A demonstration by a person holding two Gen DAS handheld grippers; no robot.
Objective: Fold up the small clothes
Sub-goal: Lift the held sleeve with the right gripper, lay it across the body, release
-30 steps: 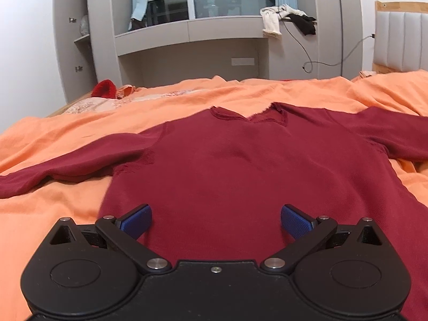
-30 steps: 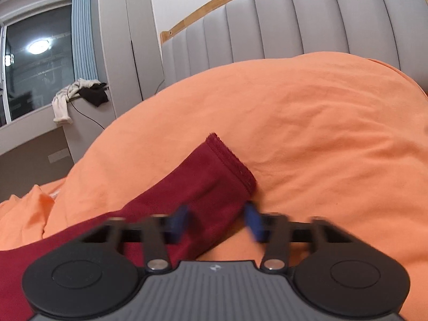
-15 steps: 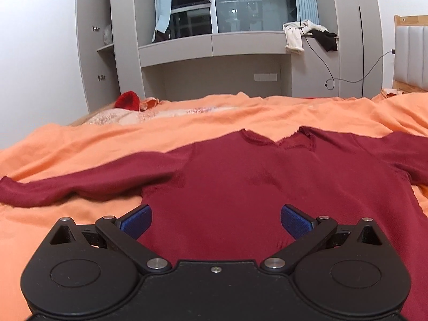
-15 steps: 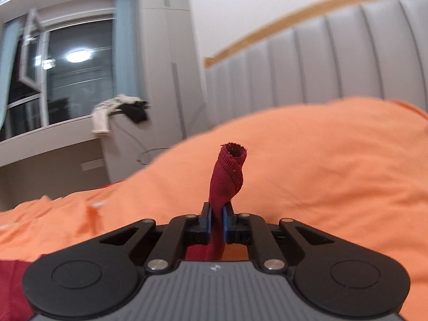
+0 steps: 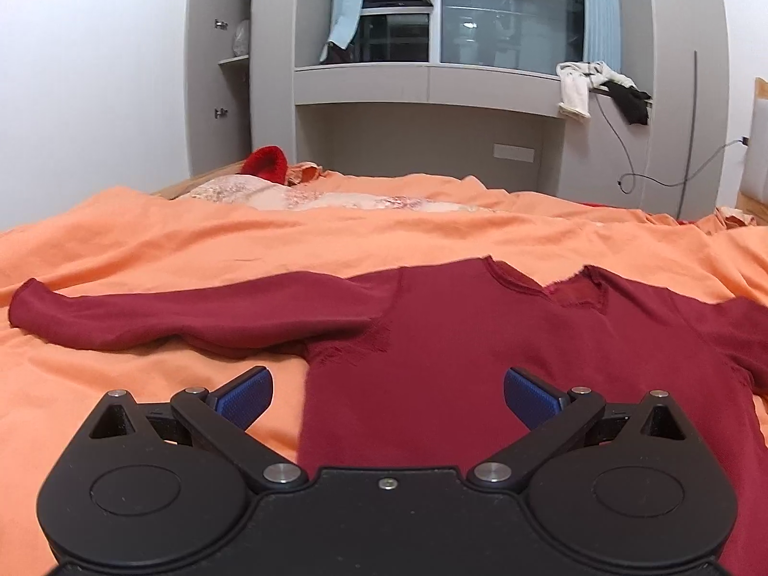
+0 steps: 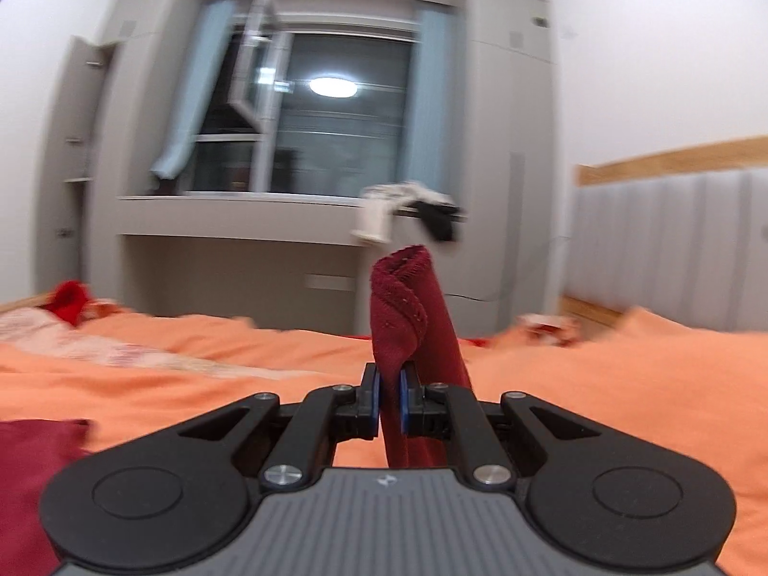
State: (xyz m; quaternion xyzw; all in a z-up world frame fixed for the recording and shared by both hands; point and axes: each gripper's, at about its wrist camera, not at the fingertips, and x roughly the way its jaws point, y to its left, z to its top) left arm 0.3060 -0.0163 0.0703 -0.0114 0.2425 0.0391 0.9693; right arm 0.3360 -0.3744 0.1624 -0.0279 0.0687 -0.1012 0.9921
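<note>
A dark red long-sleeved sweater (image 5: 480, 350) lies flat, front up, on the orange bedspread (image 5: 192, 240); its left sleeve (image 5: 144, 317) stretches out to the left. My left gripper (image 5: 388, 393) hovers open over the sweater's lower left side, nothing between its blue pads. In the right wrist view my right gripper (image 6: 389, 401) is shut on the sweater's right sleeve near the cuff (image 6: 403, 307), which stands up above the jaws, lifted off the bed. A patch of the sweater's body (image 6: 33, 456) shows at lower left.
A bright red item (image 5: 265, 162) and a pale patterned cloth (image 5: 307, 199) lie at the bed's far side. Grey cabinets and a window ledge (image 5: 427, 81) with draped clothes (image 5: 600, 89) stand behind. A padded grey headboard (image 6: 672, 245) is on the right.
The right gripper closed on the sleeve cuff, lifted it off the bed and swung left from the headboard toward the window. The left gripper rose slightly and shifted left, staying open.
</note>
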